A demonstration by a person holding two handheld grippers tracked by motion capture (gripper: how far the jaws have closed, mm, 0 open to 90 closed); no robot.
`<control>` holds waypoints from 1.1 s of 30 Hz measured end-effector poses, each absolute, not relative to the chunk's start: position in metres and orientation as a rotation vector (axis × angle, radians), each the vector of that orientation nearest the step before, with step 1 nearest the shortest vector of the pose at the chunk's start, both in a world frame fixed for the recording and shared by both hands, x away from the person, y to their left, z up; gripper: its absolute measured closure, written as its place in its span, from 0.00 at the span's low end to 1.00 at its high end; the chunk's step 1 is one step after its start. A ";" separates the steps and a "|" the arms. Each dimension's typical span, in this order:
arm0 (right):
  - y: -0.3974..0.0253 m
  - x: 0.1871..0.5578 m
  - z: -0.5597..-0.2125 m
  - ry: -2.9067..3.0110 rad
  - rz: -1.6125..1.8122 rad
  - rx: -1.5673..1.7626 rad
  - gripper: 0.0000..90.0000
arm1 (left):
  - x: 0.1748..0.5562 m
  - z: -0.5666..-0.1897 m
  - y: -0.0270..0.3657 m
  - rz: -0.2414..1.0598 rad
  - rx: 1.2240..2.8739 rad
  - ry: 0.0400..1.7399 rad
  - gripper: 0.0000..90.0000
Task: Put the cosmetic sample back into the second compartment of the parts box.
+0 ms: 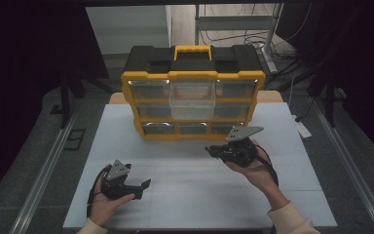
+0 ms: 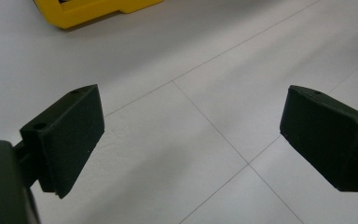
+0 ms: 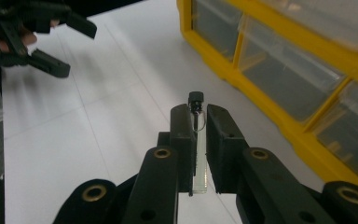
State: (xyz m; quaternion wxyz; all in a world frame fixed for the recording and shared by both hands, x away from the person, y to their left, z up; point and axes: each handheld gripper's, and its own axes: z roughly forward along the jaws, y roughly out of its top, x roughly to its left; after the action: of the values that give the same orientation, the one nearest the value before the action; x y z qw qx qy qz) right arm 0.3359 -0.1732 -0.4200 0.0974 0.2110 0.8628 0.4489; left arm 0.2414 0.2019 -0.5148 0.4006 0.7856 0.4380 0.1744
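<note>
On the white table [image 1: 190,185], in front of the yellow and black drawer organizer [image 1: 193,92], the right gripper [image 3: 199,122] is pinching a small clear vial [image 3: 198,154] with a black cap [image 3: 196,99], the glass held upright between the two pads. In the high view this right gripper hangs just before the organizer's bottom row of drawers, a little to the right of centre, while one clear drawer [image 1: 193,100] in the upper middle stands pulled out toward the person. The left gripper [image 2: 191,135] rests low over the bare table near the front left, its jaws spread wide with nothing between them. The step in hand looks like carrying the vial to a drawer, most likely the open one. The next move would call for lifting the vial above that drawer's front wall, holding it level over the cavity, and only then easing the pinch so the glass does not drop hard or roll off the edge.
</note>
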 end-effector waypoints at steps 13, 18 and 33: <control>-0.187 0.331 -0.401 2.444 1.427 0.665 0.90 | 0.241 -0.515 0.201 0.441 1.983 1.108 0.08; -0.193 0.329 -0.394 2.391 1.463 0.683 0.90 | 0.242 -0.515 0.201 0.442 1.983 1.109 0.08; -0.207 0.324 -0.376 2.282 1.541 0.702 0.90 | 0.242 -0.515 0.201 0.443 1.982 1.110 0.08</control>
State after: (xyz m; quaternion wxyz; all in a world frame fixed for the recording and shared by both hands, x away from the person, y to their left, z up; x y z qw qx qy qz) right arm 0.3235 -0.2073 -0.3758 0.1495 0.2441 0.7940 0.5363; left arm 0.2417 0.2009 -0.5147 0.4017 0.7842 0.4392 0.1753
